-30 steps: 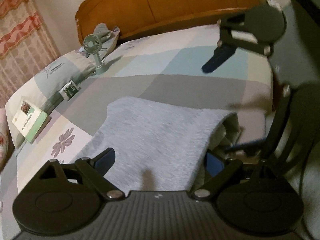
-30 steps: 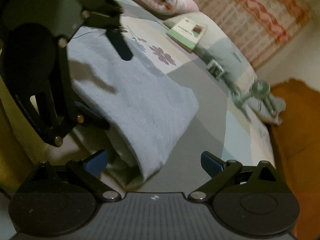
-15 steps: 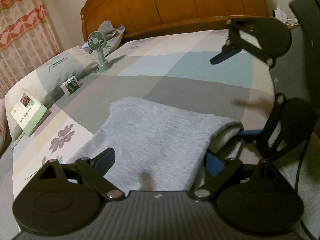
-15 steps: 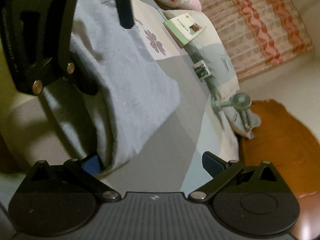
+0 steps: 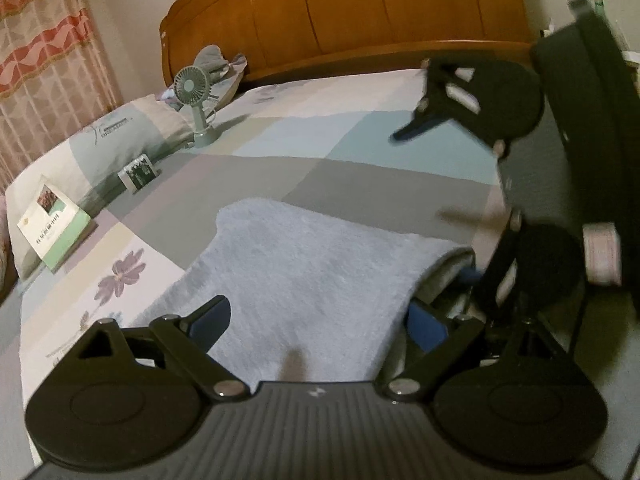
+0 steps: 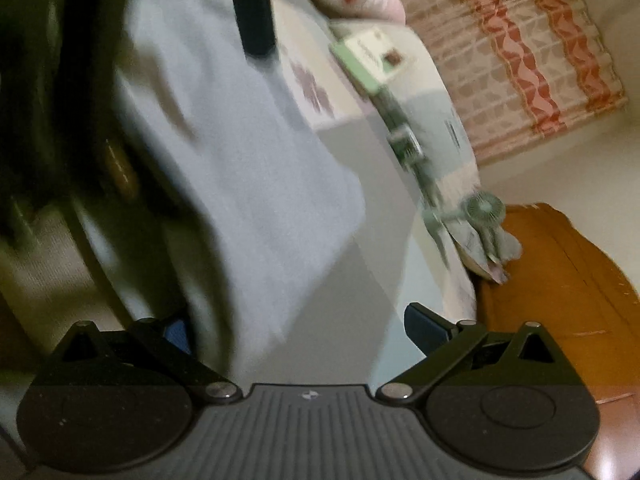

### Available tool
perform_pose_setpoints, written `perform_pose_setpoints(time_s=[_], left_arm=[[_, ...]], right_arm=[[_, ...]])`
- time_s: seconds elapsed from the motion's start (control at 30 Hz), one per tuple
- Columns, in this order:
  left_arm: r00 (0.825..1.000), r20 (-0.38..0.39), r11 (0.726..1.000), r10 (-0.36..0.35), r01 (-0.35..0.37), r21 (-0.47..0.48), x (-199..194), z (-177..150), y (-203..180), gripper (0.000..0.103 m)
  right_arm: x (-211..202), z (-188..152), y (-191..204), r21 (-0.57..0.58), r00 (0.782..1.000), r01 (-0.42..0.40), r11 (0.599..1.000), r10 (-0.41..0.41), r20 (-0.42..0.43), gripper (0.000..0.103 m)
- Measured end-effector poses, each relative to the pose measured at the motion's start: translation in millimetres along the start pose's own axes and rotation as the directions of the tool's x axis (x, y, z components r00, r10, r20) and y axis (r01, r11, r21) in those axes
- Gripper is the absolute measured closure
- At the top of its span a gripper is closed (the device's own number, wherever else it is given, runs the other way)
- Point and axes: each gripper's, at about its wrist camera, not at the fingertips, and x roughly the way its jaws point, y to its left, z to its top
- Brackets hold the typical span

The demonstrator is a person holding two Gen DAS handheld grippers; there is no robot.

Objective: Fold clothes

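- Bed [image 5: 400,176]: the largest thing here, spread with a patchwork cover of grey, pale blue and cream squares with purple flowers, backed by a wooden headboard [image 5: 360,12]. It carries everything listed below.
- Curtain [image 6: 520,52]: pink and red wave pattern, hanging beyond the pillow side of the bed.
- Pillow [image 5: 116,140]: grey-green and cream, lying along the far edge.
- Garment [image 5: 320,276]: pale blue-grey and fleecy, lying flat on the near part of the bed. It is doubled over, with a rolled fold along its right edge and a lower layer peeking out beneath. I judge at least one fold made; the piece looks too broad to be finished, so a further fold or a tidy-up seems left.
- Left gripper [image 5: 320,320]: low over the near edge of the garment, jaws spread wide. The left tip rests on top of the cloth and the right tip sits at the folded edge; nothing is pinched.
- Right gripper [image 6: 296,328]: at the garment's right side, turned on its side in the left view. Jaws wide apart, one tip tucked in at the fold and the other clear above the bed. Its own view is blurred.
- Book [image 5: 52,228]: green and white cover, propped against the pillow.
- Desk fan [image 5: 192,88]: small, grey-green, upright near the headboard.
- Small card [image 5: 138,172]: a photo or packet standing beside the pillow; too small to read.
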Motion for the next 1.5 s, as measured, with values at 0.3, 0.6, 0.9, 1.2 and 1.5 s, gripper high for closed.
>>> perform_pose_setpoints(time_s=[0.3, 0.6, 0.9, 1.2, 1.5], left_arm=[[1.000, -0.001, 0.997, -0.007, 0.007, -0.071, -23.4, -17.7, 19.9, 0.010], [0.991, -0.115, 0.995, 0.063, -0.071, -0.070, -6.3, -33.3, 29.0, 0.010], [0.984, -0.179, 0.988, 0.020, -0.047, -0.146, -22.8, -63.8, 34.8, 0.008], [1.000, -0.017, 0.987, -0.013, 0.011, -0.159, -39.1, -17.8, 72.9, 0.008], [0.977, -0.087, 0.873, -0.197, 0.134, -0.469, 42.9, -27.7, 117.3, 0.008]], right_arm=[[-26.3, -22.3, -26.7, 0.026, 0.995, -0.102, 0.994, 0.102, -0.019, 0.000], [-32.2, -0.1, -63.3, 0.265, 0.989, -0.145, 0.953, 0.137, 0.049, 0.000], [9.8, 0.1, -30.9, 0.428, 0.957, -0.279, 0.860, 0.285, 0.050, 0.000], [4.0, 9.9, -81.9, 0.587, 0.904, -0.420, 0.692, 0.376, 0.204, 0.000], [34.2, -3.0, -39.9, 0.626, 0.836, -0.508, 0.592, 0.513, 0.194, 0.000]])
